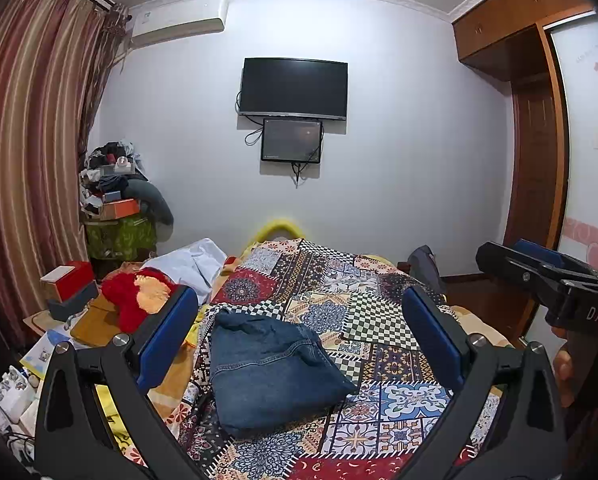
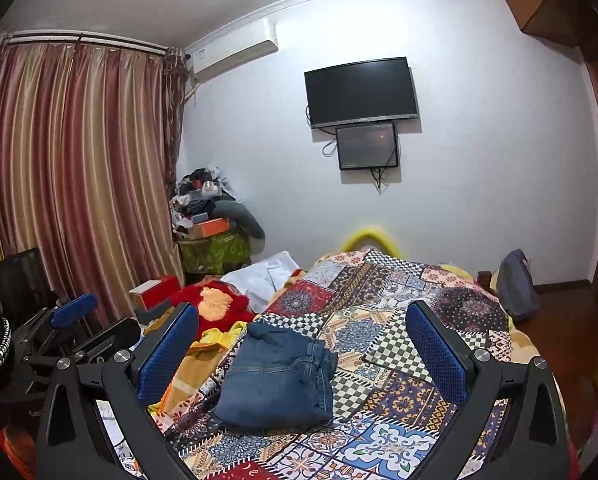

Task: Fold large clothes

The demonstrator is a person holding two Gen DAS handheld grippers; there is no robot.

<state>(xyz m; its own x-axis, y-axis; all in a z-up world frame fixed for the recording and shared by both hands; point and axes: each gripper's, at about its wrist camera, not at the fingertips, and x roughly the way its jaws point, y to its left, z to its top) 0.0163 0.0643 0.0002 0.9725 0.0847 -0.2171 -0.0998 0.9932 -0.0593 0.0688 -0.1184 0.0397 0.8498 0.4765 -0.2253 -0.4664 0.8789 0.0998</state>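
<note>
- the jeans [image 1: 275, 372] lie folded into a thick blue bundle on the quilt [image 1: 379, 320], near its left edge and towards the near end of the bed.
- the left gripper [image 1: 299, 332] hangs above the bed with its blue pads [image 1: 167, 336] wide apart and nothing between them; the jeans show in the gap, lower down and untouched.
- the right gripper [image 2: 303, 354] is held the same way, pads [image 2: 435, 356] spread wide, empty, with the jeans [image 2: 279, 380] below the gap and nearer its left pad.
- in the left view the right gripper [image 1: 539, 276] shows at the right edge, with part of a hand [image 1: 565, 368] under it.
- in the right view the left gripper [image 2: 75, 320] shows at the left edge, off the bed's side.
- a red blanket [image 1: 139, 296] and a white cloth [image 1: 195, 264] lie heaped on the bed left of the quilt.
- a tv [image 1: 293, 88] hangs on the far wall with a small screen [image 1: 291, 140] just under it.
- a striped curtain [image 1: 31, 140] covers the left wall; a pile of boxes and clothes [image 1: 119, 196] stands in the corner beside it.
</note>
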